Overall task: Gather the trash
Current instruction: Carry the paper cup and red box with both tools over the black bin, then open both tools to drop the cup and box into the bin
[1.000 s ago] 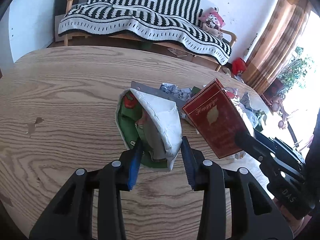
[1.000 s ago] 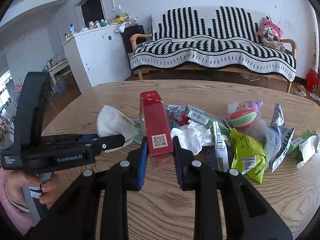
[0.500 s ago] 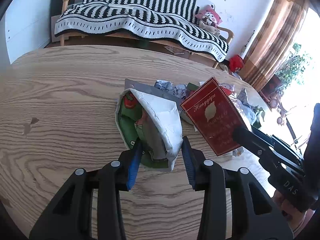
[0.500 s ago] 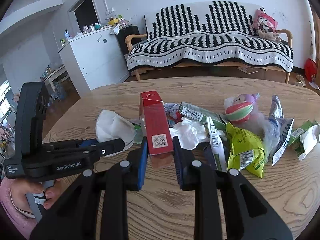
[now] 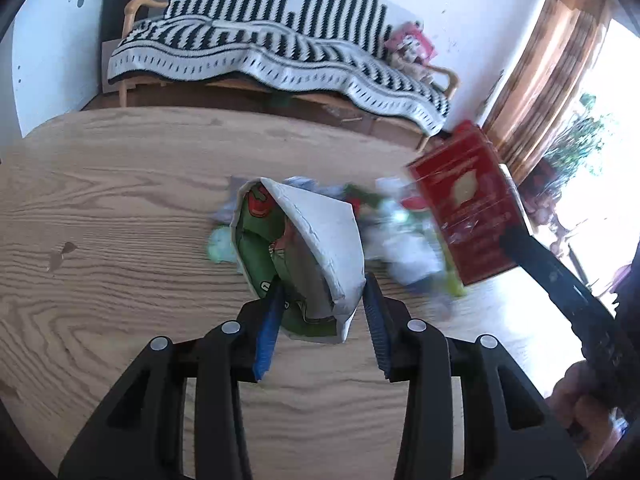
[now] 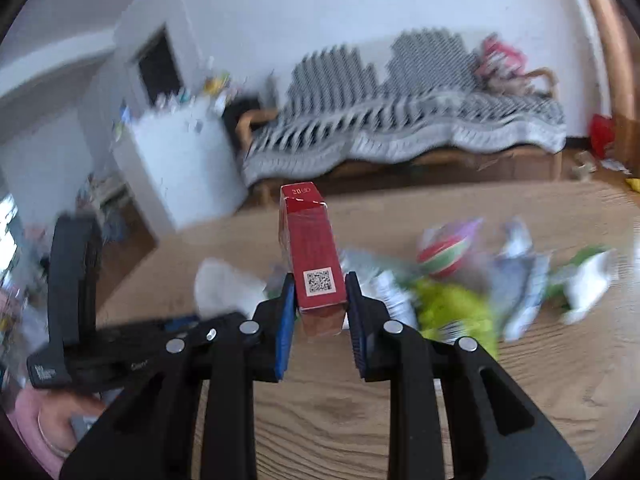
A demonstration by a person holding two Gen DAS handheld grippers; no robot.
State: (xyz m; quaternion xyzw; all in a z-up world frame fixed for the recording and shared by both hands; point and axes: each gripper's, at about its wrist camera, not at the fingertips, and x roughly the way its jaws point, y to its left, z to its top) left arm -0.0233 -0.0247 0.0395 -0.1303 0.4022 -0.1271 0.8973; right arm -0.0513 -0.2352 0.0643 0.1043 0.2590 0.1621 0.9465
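My left gripper point(image 5: 322, 300) is shut on a white and green snack bag point(image 5: 316, 240) and holds it just above the wooden table point(image 5: 120, 208). My right gripper point(image 6: 320, 292) is shut on a red box point(image 6: 314, 252) with a QR code, held upright above the table. The red box also shows in the left wrist view point(image 5: 466, 204), lifted at the right. A pile of wrappers point(image 6: 460, 280) lies on the table behind the box, blurred by motion.
A yellow-green bag point(image 6: 456, 308) and a round pink and green toy point(image 6: 444, 254) sit in the pile. A striped sofa point(image 5: 280, 52) stands beyond the table. A white cabinet point(image 6: 180, 160) is at the back left.
My right gripper has lifted the red box higher and to the right, away from the pile. My left gripper has kept the snack bag in about the same place.
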